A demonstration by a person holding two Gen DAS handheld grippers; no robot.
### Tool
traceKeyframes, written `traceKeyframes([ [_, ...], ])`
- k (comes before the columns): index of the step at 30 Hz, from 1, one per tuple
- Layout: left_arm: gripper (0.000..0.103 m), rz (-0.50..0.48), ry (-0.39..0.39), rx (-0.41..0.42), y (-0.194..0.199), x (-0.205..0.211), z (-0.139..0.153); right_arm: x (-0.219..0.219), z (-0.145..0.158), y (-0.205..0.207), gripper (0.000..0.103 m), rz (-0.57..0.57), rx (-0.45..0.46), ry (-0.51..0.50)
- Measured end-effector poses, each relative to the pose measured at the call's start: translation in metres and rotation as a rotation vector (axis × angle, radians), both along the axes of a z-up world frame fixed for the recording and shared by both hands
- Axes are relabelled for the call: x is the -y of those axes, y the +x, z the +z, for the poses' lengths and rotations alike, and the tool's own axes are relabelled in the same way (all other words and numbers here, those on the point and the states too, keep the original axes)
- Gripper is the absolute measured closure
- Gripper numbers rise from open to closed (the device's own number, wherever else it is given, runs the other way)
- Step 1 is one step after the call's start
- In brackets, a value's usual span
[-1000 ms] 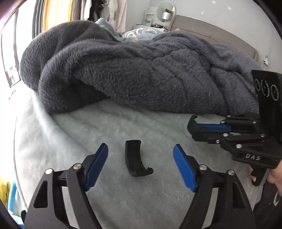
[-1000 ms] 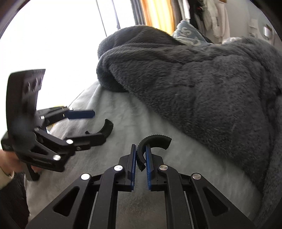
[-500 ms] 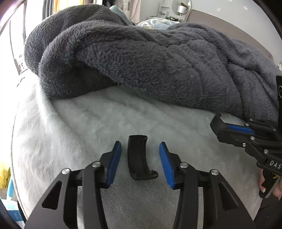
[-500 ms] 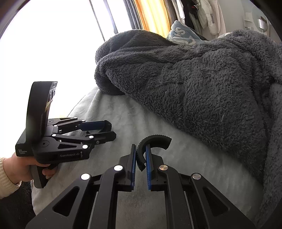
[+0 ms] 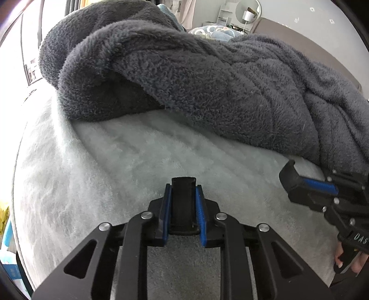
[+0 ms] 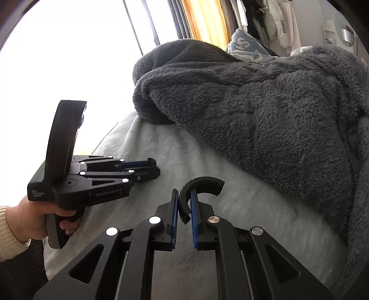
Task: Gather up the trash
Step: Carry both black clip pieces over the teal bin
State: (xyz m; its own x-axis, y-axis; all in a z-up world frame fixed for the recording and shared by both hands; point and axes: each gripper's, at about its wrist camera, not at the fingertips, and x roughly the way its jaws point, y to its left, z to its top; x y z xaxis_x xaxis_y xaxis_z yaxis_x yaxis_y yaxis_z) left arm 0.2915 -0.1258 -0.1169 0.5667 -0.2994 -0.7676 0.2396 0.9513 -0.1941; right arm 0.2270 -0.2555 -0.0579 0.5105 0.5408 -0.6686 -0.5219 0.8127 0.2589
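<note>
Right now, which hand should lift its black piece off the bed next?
Left. The left gripper has its black curved piece low on the bed; the right gripper holds its piece raised.

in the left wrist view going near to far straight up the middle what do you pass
left gripper, its jaws shut on the curved black plastic piece → pale fluffy bed cover → dark grey fleece blanket → patterned pillow → round mirror
</note>
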Motion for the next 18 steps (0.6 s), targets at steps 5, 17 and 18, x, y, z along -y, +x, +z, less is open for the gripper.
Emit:
traceKeyframes([
  [5, 0.081, -0.001, -0.032, 0.026, -0.011, -0.011, 0.011, -0.003, 0.009, -0.014, 0.093, -0.019, 0.002, 0.004],
  [17, 0.081, -0.012, -0.085, 0.094, -0.071, -0.044, 0.038, -0.024, 0.019, -0.038, 0.093, -0.101, -0.051, 0.017],
  [18, 0.081, -0.013, -0.088, 0.096, -0.075, -0.047, 0.039, -0.025, 0.021, -0.041, 0.093, -0.11, -0.053, 0.021],
])
